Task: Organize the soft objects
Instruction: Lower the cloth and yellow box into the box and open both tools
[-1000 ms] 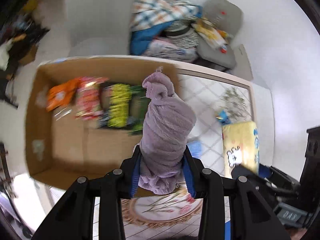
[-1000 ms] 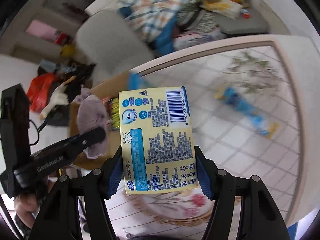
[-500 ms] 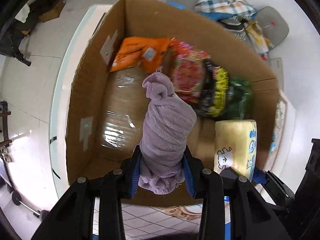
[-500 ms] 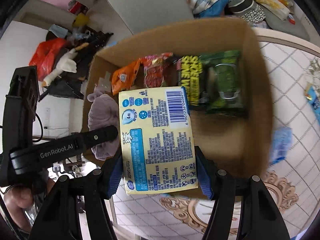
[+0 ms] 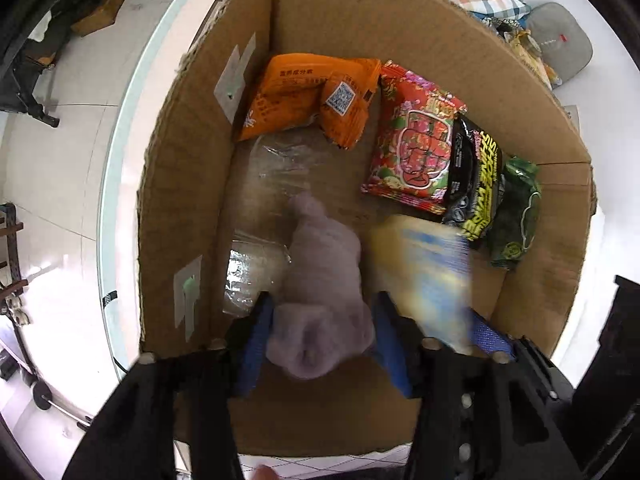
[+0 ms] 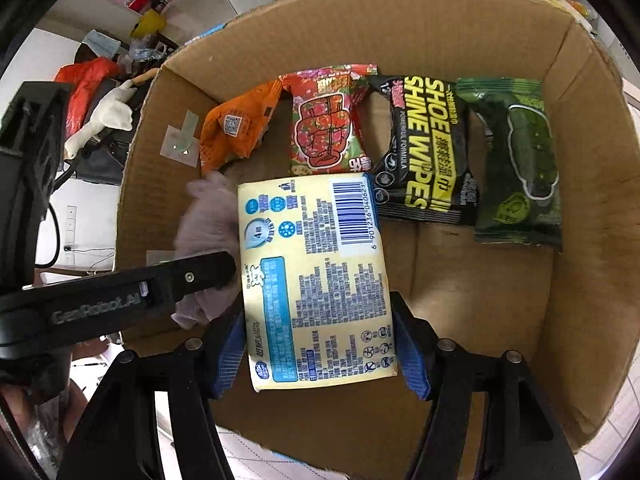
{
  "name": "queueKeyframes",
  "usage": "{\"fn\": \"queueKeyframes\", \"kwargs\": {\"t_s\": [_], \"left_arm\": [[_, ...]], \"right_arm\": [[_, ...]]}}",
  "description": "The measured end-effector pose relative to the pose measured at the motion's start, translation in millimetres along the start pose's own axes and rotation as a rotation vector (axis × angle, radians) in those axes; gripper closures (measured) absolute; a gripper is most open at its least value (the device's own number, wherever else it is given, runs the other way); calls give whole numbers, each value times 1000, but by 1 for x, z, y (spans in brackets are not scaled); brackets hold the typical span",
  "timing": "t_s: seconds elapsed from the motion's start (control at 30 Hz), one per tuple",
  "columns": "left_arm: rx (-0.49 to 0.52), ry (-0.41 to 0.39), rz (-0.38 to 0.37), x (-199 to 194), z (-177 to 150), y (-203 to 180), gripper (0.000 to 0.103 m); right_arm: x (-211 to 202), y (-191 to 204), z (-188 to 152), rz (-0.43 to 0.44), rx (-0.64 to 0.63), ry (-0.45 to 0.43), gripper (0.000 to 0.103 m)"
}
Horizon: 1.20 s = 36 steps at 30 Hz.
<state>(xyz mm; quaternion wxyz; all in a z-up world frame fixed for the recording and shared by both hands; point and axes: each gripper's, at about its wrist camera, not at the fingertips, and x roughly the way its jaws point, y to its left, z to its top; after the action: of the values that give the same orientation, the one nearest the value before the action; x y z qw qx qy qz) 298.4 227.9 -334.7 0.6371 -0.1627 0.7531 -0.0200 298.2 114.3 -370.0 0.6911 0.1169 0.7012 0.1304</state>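
My left gripper (image 5: 320, 340) is shut on a rolled lilac towel (image 5: 324, 292), held inside the open cardboard box (image 5: 184, 168). My right gripper (image 6: 320, 344) is shut on a yellow tissue pack (image 6: 316, 276) with blue print and a barcode, also inside the box (image 6: 580, 264), just right of the towel (image 6: 208, 224). The tissue pack shows blurred in the left wrist view (image 5: 424, 276). The left gripper's arm (image 6: 112, 300) crosses the right wrist view at the left.
Along the box's far wall lie an orange pack (image 6: 236, 128), a red pack (image 6: 324, 132), a black shoe-wipes pack (image 6: 428, 148) and a green pack (image 6: 516, 160). Clear plastic (image 5: 260, 272) lies on the box floor. Clutter sits on the floor outside.
Both grippers have moved from over the table into the box and lower, each still holding its item. The towel and tissue pack now sit side by side near the box floor.
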Motion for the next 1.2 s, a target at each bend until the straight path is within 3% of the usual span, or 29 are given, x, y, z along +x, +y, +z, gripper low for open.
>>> {"fn": "queueKeyframes", "kwargs": {"t_s": [0.07,0.13,0.23,0.33,0.47,0.53,0.97,1.2], "left_arm": [[8,-11,12,-4,-1,-1,41],[25,-39,23,-11,1,-3,22],[40,-60,35,-23,-2,-8,20],[64,-100,75,-37,-9,-13,3],[88,-150,119,-49,-21,-14,3],[98,-174,137,-51,-29,-18,3],[160,-359,215,-81,-92,-39,3],[180,-413,188,-105,-125,-48,3]], "right_arm": [[2,1,-1,-12,-8,-1,15],[1,9,-5,-29,-17,-13,14],[-5,10,-7,-43,-16,-9,14],[-18,6,-11,-75,-15,-8,14],[-38,-5,-19,-111,-8,-11,12],[-48,-9,-26,-134,-11,-17,0],[-116,-11,-60,-255,-42,-121,0],[-156,-10,-93,-249,-58,-165,0]]}}
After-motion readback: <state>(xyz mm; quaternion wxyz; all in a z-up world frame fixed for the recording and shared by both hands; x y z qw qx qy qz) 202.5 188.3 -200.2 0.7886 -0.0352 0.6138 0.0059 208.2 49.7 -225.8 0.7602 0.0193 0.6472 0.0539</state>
